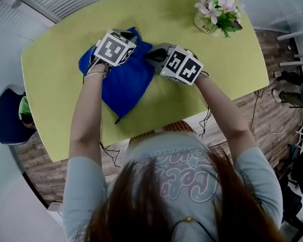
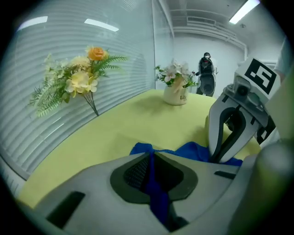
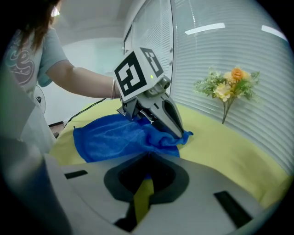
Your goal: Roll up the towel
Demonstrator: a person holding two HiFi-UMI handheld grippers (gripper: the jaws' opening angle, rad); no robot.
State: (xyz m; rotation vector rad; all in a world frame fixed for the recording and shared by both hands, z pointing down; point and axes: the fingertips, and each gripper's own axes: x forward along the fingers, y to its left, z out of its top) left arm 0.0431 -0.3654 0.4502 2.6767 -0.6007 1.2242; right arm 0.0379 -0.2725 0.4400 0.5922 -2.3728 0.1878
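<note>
Both left gripper (image 2: 151,153) and right gripper (image 3: 149,153) have jaws pinched shut on the blue towel (image 3: 115,135).

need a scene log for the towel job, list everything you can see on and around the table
towel: one, blue, rumpled at the table's middle
table: one, yellow-green, under the towel
flower pot: one, pale, pink and white flowers, far right corner of the table
flower spray: one, yellow and orange, against the blinds beside the table
chair: one, dark blue, off the table's left end
left gripper: one, grey, shut on the towel
right gripper: one, grey, shut on the towel's edge
arms: two, bare, reaching over the near edge
</note>
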